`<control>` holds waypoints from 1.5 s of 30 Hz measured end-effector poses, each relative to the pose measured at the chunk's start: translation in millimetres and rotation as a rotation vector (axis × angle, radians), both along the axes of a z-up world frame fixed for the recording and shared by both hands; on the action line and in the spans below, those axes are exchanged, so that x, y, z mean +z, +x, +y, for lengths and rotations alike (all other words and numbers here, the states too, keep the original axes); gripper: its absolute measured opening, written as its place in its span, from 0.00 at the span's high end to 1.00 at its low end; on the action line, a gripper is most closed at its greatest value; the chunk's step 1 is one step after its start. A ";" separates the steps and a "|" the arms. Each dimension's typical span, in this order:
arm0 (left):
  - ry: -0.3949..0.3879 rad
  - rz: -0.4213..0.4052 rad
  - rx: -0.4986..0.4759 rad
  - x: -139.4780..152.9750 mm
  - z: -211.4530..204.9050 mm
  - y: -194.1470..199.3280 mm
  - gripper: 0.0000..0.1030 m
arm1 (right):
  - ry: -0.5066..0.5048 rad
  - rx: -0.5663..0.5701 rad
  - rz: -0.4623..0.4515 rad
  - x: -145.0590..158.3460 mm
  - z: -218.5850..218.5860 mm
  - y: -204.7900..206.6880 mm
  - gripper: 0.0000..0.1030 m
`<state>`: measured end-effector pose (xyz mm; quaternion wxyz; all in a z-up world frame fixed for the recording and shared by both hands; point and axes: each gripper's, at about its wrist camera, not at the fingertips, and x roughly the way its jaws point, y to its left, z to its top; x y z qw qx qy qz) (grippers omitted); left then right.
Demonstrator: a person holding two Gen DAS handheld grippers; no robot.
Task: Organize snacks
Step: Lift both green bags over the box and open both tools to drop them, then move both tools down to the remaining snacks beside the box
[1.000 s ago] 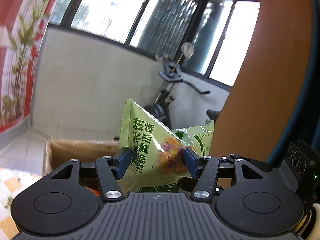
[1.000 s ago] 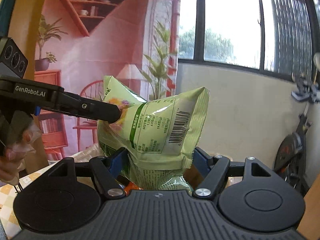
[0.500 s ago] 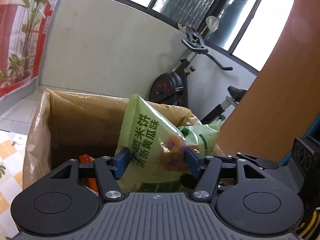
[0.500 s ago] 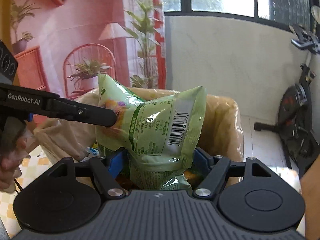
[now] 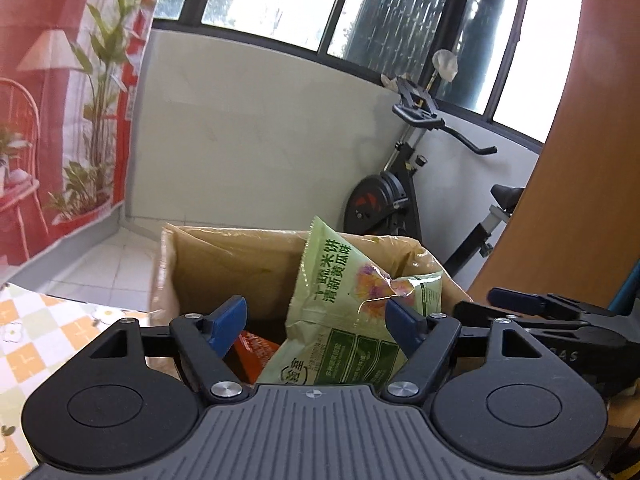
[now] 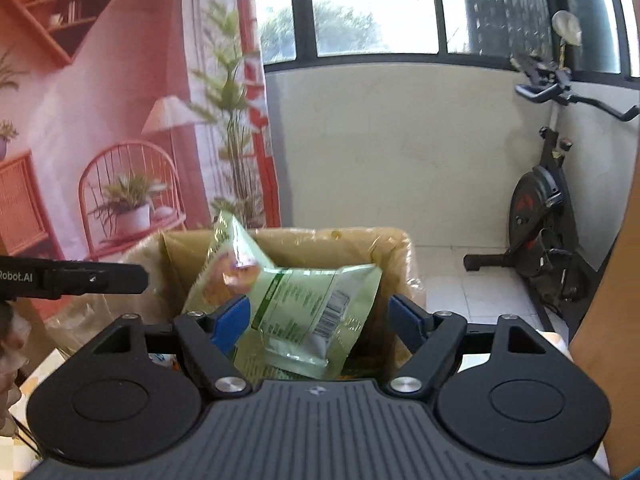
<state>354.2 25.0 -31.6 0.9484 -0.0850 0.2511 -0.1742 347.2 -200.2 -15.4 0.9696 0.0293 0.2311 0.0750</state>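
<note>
Releasing green rice-cracker bag (image 5: 352,312) into cardboard box (image 5: 224,256) ahead; both tools, left tool (image 5: 316,320) and right tool (image 6: 320,320), opening, unpinched. Next: withdraw clear.

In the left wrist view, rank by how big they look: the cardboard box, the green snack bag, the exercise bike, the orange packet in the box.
1. Cardboard box and exercise bike: similar spread, and the bike stands farther off, so unranked.
2. Green snack bag.
3. Orange packet, mostly hidden.
</note>
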 end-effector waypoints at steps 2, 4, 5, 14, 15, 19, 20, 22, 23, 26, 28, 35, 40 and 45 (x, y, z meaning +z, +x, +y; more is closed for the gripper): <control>0.009 -0.014 0.001 2.0 -2.9 -5.2 0.24 | 0.009 -0.004 -0.015 4.0 -1.1 -10.1 0.23; 0.024 -0.031 -0.002 4.2 -1.8 -16.6 0.24 | 0.023 -0.003 -0.029 7.4 -1.1 -23.5 0.23; 0.031 -0.034 -0.001 4.8 -0.7 -22.9 0.24 | 0.029 -0.003 -0.040 8.3 -1.1 -31.8 0.23; 0.081 -0.083 0.031 -7.1 13.1 -75.5 0.24 | 0.010 0.055 -0.144 0.6 17.3 -96.7 0.23; 0.086 -0.081 0.037 -11.1 13.7 -79.5 0.24 | 0.006 0.053 -0.144 -3.5 18.6 -102.4 0.23; 0.063 -0.051 0.068 -29.2 18.3 -91.6 0.24 | 0.033 0.031 -0.115 -25.8 16.0 -121.0 0.23; 0.053 -0.043 0.077 -34.8 20.0 -94.6 0.24 | 0.034 0.030 -0.105 -31.2 15.2 -124.0 0.23; 0.047 -0.023 0.094 -46.8 19.6 -97.1 0.24 | 0.028 0.016 -0.077 -42.5 12.7 -128.9 0.24; 0.046 -0.007 0.101 -52.3 20.0 -97.9 0.25 | 0.026 0.003 -0.057 -49.5 11.3 -130.3 0.24; 0.047 0.048 0.120 -68.6 20.3 -96.6 0.25 | 0.039 -0.038 0.008 -72.0 4.0 -133.9 0.26; 0.050 0.070 0.130 -76.6 20.9 -96.2 0.25 | 0.052 -0.066 0.044 -86.5 -1.2 -137.3 0.27; 0.049 0.136 0.139 -95.4 22.5 -93.3 0.25 | 0.058 -0.130 0.178 -134.1 -15.7 -144.0 0.30; 0.047 0.176 0.112 -105.4 8.8 -94.1 0.26 | 0.104 -0.194 0.267 -159.9 -27.8 -143.6 0.38; 0.053 0.216 0.046 -115.1 -13.1 -92.5 0.26 | 0.164 -0.191 0.317 -173.2 -35.8 -144.3 0.40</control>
